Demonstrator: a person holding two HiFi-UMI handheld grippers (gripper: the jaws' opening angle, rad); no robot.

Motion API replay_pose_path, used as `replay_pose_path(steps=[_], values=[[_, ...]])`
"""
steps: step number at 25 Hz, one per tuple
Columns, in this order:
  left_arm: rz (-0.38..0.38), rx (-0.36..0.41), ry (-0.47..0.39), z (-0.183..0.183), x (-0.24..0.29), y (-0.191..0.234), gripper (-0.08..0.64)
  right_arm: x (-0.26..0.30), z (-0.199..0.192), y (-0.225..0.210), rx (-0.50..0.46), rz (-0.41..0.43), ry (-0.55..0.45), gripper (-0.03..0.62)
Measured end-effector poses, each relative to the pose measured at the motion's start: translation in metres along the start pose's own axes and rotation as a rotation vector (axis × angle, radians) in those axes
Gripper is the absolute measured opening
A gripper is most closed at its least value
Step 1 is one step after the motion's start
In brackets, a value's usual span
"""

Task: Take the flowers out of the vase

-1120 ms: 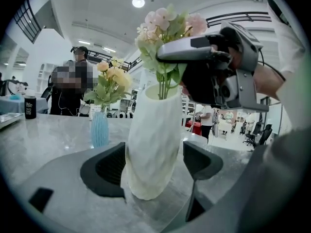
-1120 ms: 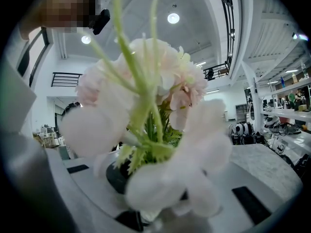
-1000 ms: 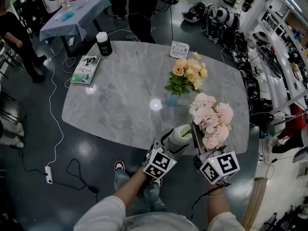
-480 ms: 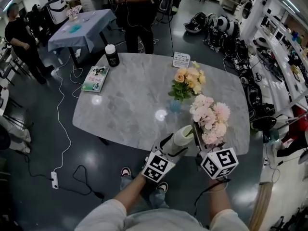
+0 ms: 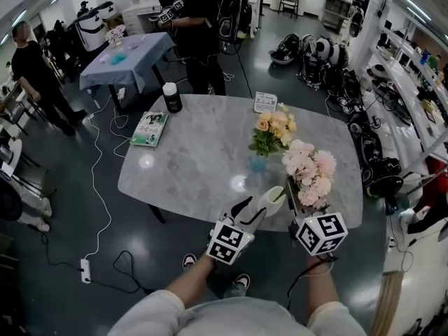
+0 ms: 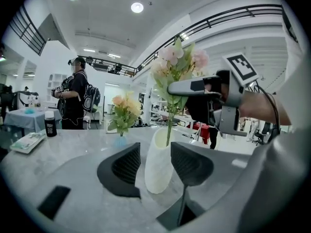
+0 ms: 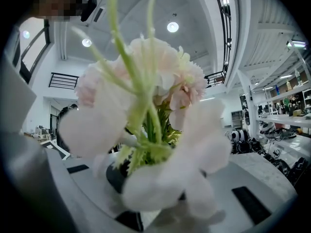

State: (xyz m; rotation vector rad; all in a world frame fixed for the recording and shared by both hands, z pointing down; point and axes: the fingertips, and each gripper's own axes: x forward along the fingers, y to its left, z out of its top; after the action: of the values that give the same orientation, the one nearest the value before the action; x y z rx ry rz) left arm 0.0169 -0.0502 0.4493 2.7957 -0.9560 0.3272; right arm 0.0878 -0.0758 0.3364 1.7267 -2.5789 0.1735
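bracing the white vase [image 6: 159,169] between the jaws of the left gripper [image 6: 155,152], just drawn in from wide to nearly snug; right pad against the vase wall, left pad a sliver short of it, so seemingly not yet a firm clamp; meant, it seems, to keep the vase down on the grey marble table [image 5: 189,152] during the pull; clenching the right gripper [image 6: 172,88] on the green stems of the pink flowers [image 5: 309,177], just above the vase mouth and well below the blooms, probably to spare the petals and to pull straight along the stems; held level and crosswise over the vase, with blooms crowding that gripper's own view and one dark pad showing behind the stems; stem ends down inside the vase mouth, so not yet out; kept at the near edge of the table, close to the person, likely for easy reach with both hands; well apart, further up the table, a yellow and orange bunch [image 5: 274,126] in a small blue vase [image 5: 257,164], a book [image 5: 149,128], a dark jar [image 5: 171,98] and a sign card [image 5: 265,102], none in the way of a lift; next, most likely, an upward draw of the right gripper against the left's hold, at some risk of dragging or tipping the vase.
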Motion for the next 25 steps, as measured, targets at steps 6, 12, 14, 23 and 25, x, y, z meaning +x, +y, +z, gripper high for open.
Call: replay_pose_path(steps=[6,12,14,23,25], values=[[0.087,0.025,-0.012,0.010,-0.014,0.013,0.085,-0.002,0.009,0.008,-0.001,0.002,-0.021,0.066],[0.132,0.032,-0.029,0.018,-0.026,0.020,0.011,-0.004,0.017,0.010,-0.004,-0.014,-0.037,0.064],[0.132,0.028,-0.035,0.023,-0.028,0.019,0.009,-0.007,0.022,0.008,-0.001,-0.024,-0.047,0.065],[0.100,0.015,-0.049,0.047,-0.030,0.030,0.009,-0.018,0.044,-0.004,0.056,-0.104,-0.088,0.064],[0.085,0.011,-0.057,0.056,-0.029,0.036,0.009,-0.022,0.052,-0.009,0.080,-0.135,-0.105,0.064]])
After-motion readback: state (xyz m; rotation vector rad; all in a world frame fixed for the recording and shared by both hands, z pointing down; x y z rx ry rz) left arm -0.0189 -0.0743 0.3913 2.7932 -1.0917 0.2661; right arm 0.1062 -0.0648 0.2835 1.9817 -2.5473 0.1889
